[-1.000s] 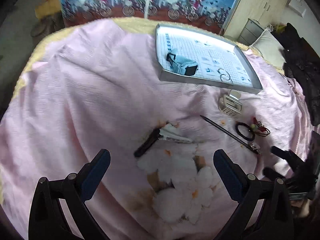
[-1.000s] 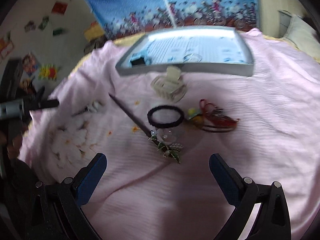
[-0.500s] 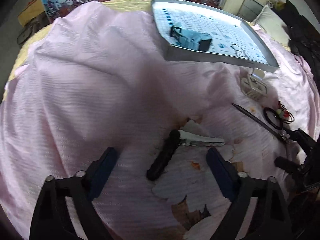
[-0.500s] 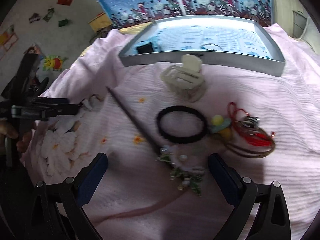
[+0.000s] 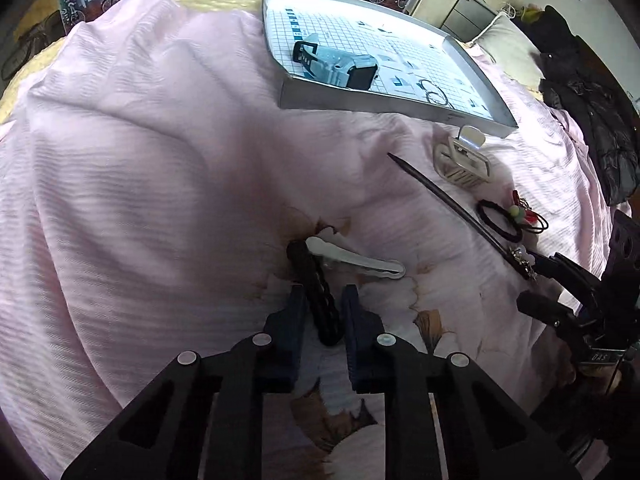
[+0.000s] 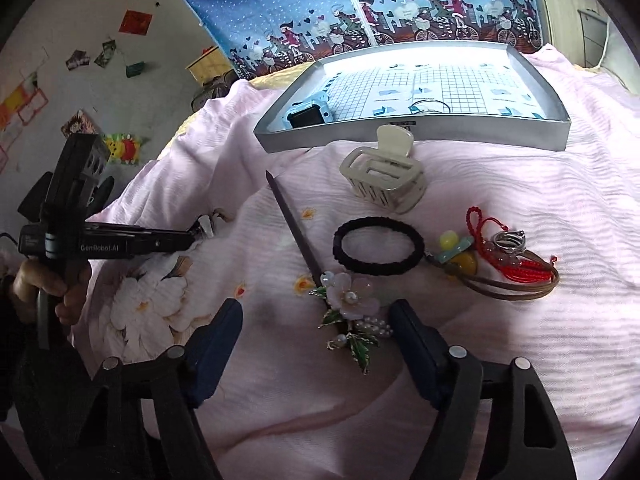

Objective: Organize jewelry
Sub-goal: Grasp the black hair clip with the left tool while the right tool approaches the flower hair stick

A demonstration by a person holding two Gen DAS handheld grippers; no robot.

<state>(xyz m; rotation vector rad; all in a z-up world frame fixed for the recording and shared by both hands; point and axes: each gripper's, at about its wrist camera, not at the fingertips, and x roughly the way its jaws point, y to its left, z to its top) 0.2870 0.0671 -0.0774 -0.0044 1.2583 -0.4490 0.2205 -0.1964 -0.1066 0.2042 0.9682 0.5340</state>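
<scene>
My left gripper (image 5: 325, 297) is down on the pink sheet, shut on a black hair clip (image 5: 316, 280) that lies lengthwise between its fingers. A white hair clip (image 5: 354, 261) lies against the black one's far end. My right gripper (image 6: 316, 314) is open, low over the sheet, with the flower end (image 6: 352, 300) of a dark hair stick (image 6: 295, 228) between its fingers. Beyond it lie a black hair tie (image 6: 378, 250), a beige claw clip (image 6: 384, 176) and a red cord bracelet with a ring (image 6: 508, 256). The grey tray (image 6: 420, 133) holds a watch (image 6: 306, 114) and a thin bangle (image 6: 430, 106).
Everything lies on a rumpled pink bedsheet (image 5: 140, 160) with a flower print. A blue curtain (image 6: 360, 8) hangs behind the tray. Dark clothing (image 5: 588, 92) is piled at the bed's far right. A hand (image 6: 44, 286) holds the left gripper's handle.
My left gripper came down over the black hair clip and shut on it. My right gripper moved in closer to the hair stick's flower end and stayed open.
</scene>
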